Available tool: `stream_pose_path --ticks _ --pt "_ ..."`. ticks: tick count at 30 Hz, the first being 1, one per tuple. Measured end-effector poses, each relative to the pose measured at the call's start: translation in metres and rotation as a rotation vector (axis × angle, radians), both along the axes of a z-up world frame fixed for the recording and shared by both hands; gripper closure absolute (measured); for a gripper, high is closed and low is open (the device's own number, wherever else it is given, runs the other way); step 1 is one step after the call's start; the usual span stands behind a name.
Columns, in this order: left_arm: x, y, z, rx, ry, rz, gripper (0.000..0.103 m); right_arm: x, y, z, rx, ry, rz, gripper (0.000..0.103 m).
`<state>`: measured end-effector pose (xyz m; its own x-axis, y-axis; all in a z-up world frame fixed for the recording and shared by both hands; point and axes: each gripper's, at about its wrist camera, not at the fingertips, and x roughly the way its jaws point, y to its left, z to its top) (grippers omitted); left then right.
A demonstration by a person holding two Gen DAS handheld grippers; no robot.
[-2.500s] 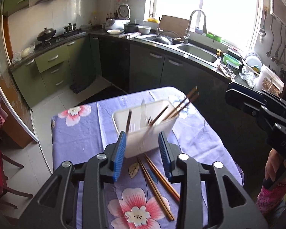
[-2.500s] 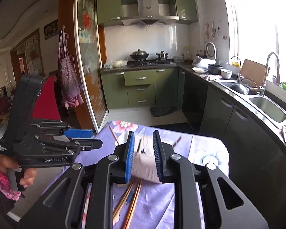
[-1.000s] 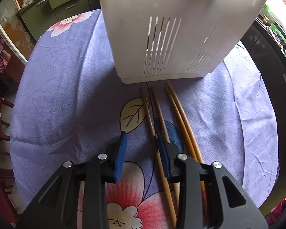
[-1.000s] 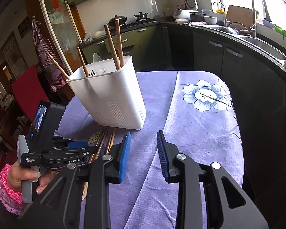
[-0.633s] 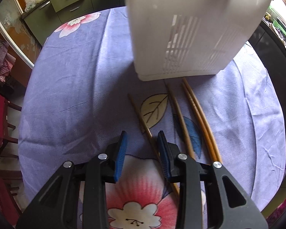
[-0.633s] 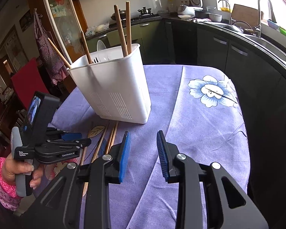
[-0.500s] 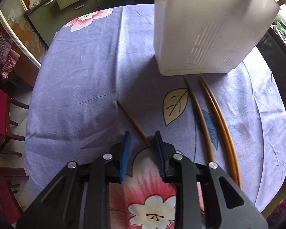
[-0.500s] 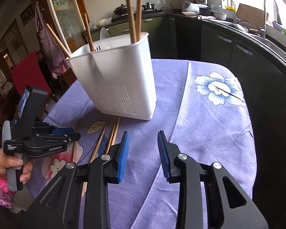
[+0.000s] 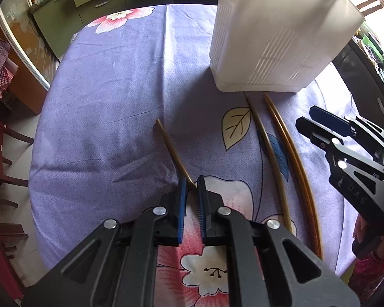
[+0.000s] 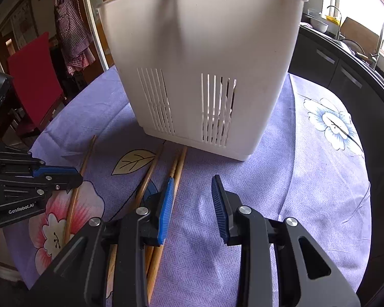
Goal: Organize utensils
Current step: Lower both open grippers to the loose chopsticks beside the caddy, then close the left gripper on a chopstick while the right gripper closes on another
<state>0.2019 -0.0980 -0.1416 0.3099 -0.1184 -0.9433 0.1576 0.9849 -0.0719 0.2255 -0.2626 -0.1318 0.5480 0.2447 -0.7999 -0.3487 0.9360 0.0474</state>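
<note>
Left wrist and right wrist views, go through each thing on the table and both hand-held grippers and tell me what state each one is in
Left hand-held gripper: shut on single chopstick.
Single chopstick: flat on the tablecloth, apart from the others.
Right hand-held gripper: open, holding nothing.
Three loose chopsticks: lying flat beside each other, tips by the holder's base.
White utensil holder: upright, chopsticks standing in it.
Floral tablecloth: spread out, slightly creased.
</note>
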Motion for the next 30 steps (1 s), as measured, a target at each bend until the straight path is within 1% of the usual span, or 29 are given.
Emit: stream_pose_path --ticks 2,6,12,15,19,22,24,26,28,30 --pt "0.002 0.001 -0.002 -0.018 0.005 0.01 0.094 0.003 0.005 -0.002 -0.017 0.001 0.002 0.072" --pt "0.006 0.001 -0.006 -0.016 0.002 0.026 0.092 0.008 0.013 -0.01 -0.041 0.011 0.008 0.072" --pt "0.004 -0.003 -0.006 0.038 0.002 0.011 0.092 0.007 0.016 -0.014 -0.081 0.005 -0.006 0.072" --pt "0.002 -0.005 -0.005 0.043 0.005 0.009 0.092 0.007 0.02 -0.014 -0.077 0.019 0.008 0.072" --pt "-0.001 -0.008 -0.004 0.046 0.004 0.009 0.092 0.007 0.033 -0.02 -0.109 0.025 0.034 0.073" --pt "-0.003 -0.006 -0.004 0.044 0.007 0.004 0.092 0.012 0.024 -0.019 -0.079 0.062 0.016 0.073" --pt "-0.002 -0.004 -0.004 0.04 0.011 0.006 0.092 0.012 0.025 -0.018 -0.085 0.06 0.017 0.073" --pt "-0.001 -0.004 -0.003 0.04 0.01 0.007 0.092 0.011 0.031 -0.019 -0.106 0.049 0.027 0.075" --pt "-0.001 -0.005 -0.004 0.046 0.008 0.009 0.092 0.01 0.032 -0.02 -0.105 0.056 0.031 0.079" --pt "-0.001 -0.007 -0.004 0.053 0.008 0.009 0.092 0.012 0.032 -0.02 -0.095 0.071 0.04 0.087"
